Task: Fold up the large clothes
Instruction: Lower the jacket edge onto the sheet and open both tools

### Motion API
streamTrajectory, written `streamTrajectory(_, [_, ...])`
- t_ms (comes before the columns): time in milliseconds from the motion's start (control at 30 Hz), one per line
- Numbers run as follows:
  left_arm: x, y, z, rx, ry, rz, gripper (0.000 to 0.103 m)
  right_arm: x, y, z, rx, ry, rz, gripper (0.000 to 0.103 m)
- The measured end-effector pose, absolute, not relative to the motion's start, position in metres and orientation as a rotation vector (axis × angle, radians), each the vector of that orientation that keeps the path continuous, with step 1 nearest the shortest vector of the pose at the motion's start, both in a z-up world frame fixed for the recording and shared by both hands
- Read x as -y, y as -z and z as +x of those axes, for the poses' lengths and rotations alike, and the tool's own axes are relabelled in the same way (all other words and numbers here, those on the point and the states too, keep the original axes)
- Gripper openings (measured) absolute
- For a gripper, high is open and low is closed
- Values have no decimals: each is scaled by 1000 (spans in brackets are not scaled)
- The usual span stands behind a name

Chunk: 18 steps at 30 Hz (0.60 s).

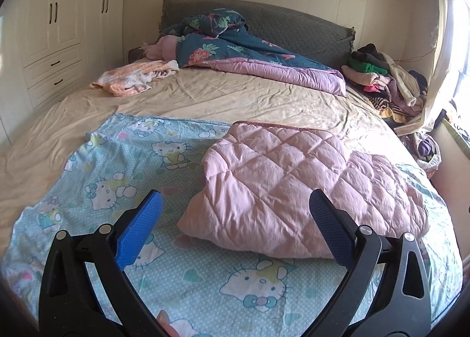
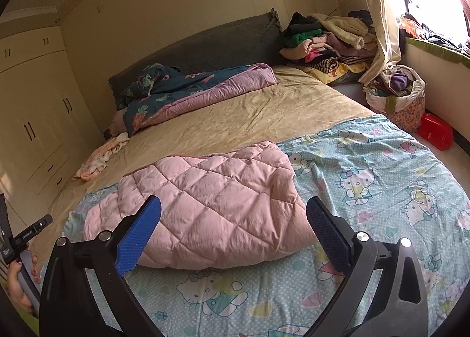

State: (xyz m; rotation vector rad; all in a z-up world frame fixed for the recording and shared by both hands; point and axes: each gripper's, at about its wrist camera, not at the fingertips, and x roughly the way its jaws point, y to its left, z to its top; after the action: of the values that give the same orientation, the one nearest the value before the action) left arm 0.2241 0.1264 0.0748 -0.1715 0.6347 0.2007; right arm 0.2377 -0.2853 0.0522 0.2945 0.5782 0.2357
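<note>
1. Lying folded on the cartoon-print sheet (image 1: 188, 278) near the foot of the bed, the pink quilted garment (image 1: 293, 190) forms a thick, puffy bundle.
2. Left gripper (image 1: 235, 228) and right gripper (image 2: 233, 231): jaws spread wide, nothing between them.
3. Handling judgement: soft, light, bulky, likely springy; expect layers to loft.
4. Recommended hold: pinch the doubled near edge or its corners, not the padded middle.

Quilted matt pink garment (image 2: 205, 205) (cloth), wrinkled cotton sheet (image 2: 367, 178)
</note>
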Motion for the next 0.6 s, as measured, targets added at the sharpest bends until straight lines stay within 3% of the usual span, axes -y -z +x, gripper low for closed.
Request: streamTrajectory(600, [-118, -26, 207, -737, -208, -177, 93, 275, -13, 221, -658, -203, 347, 99])
